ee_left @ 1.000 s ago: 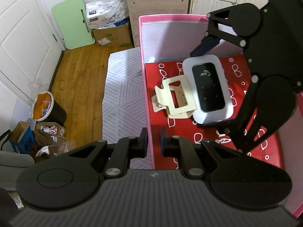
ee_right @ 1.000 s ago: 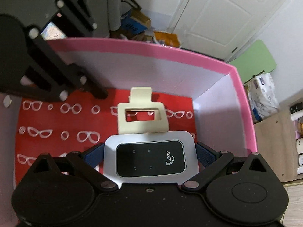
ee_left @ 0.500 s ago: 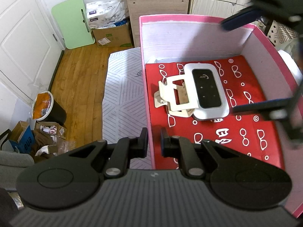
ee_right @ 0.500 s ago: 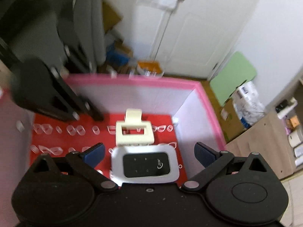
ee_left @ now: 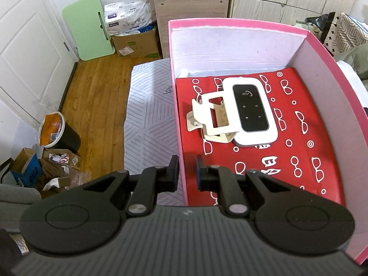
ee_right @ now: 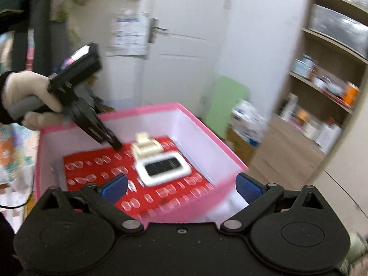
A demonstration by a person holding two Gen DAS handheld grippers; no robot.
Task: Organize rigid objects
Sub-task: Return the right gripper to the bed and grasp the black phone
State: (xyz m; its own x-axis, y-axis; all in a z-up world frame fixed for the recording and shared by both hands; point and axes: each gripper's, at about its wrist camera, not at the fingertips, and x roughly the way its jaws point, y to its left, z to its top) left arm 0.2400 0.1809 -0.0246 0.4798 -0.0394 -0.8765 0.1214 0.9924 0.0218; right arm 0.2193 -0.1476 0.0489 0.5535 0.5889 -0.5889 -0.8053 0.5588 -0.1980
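Two left fingers [ee_left: 173, 171] pinch the pink box wall [ee_left: 181, 156]; right fingers [ee_right: 115, 185] spread wide, empty.

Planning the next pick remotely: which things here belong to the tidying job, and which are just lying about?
Job:
pink box, gripped at its wall by the left gripper
white router
cream clip
right gripper, open, empty

Lying about:
green board
cardboard carton
bin

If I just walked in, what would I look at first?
The big pink box with its bright red lining printed with white glasses. In the middle lies a white gadget with a black screen, leaning on a cream clip. The left gripper pinches the box's near wall.
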